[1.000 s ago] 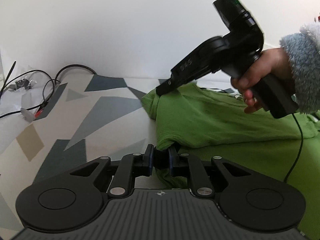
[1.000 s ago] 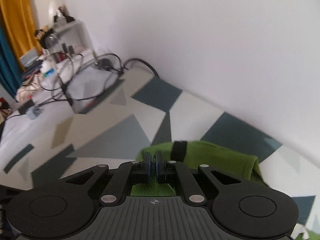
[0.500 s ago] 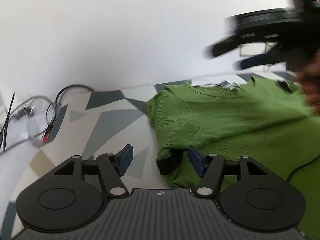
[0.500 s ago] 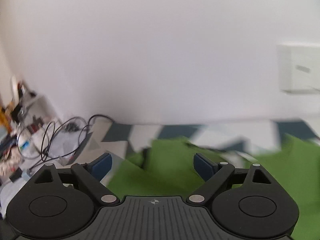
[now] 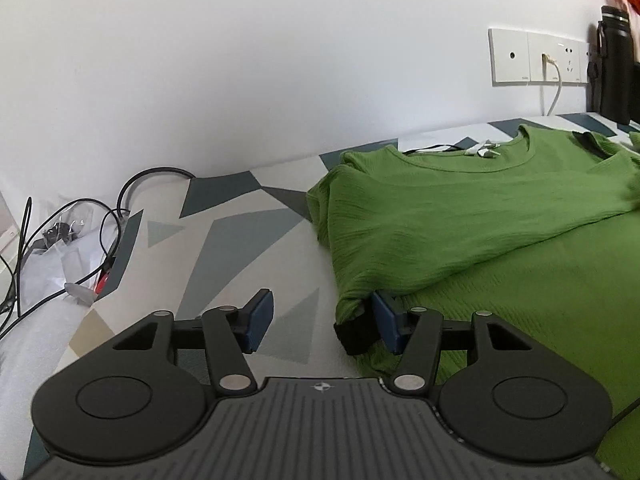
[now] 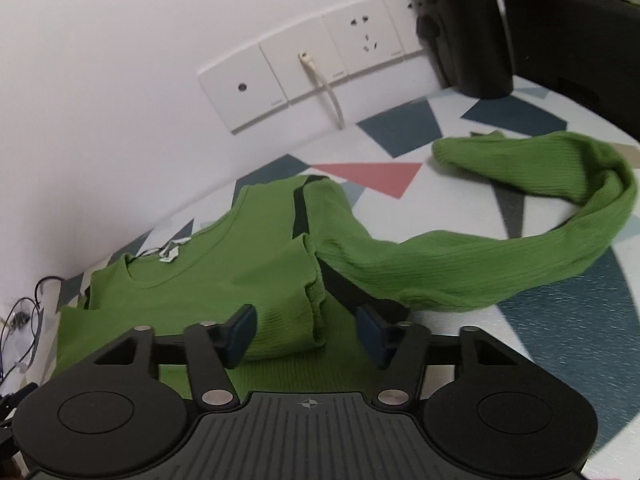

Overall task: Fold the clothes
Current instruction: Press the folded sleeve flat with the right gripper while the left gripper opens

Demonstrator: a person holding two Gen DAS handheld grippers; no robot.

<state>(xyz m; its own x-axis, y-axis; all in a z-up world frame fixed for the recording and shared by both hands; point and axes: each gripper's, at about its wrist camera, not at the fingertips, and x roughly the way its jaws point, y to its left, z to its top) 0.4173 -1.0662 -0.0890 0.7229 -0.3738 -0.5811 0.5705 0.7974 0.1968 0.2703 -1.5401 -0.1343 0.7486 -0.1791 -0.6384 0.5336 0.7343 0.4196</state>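
A green ribbed long-sleeve top point(image 5: 472, 232) lies on the patterned table point(image 5: 224, 240), its left sleeve folded across the body. My left gripper point(image 5: 322, 322) is open at the folded left edge, its right pad beside the fold and a black trim piece point(image 5: 354, 334). My right gripper point(image 6: 306, 334) is open above the folded sleeve's cuff point(image 6: 280, 320), holding nothing. The top point(image 6: 208, 280) shows its neckline there. The other sleeve point(image 6: 520, 240) trails out to the right in a curve on the table point(image 6: 400, 128).
Loose cables and plastic wrap point(image 5: 60, 240) lie at the table's left end. Wall sockets point(image 6: 312, 76) with a plugged white cable are behind the top. A black bottle point(image 5: 614, 68) and a dark object point(image 6: 568, 48) stand at the far right.
Both grippers were shut on the green top's folded sleeve a second ago. They have opened and let it go. The right gripper has swung right toward the cuff and the other sleeve.
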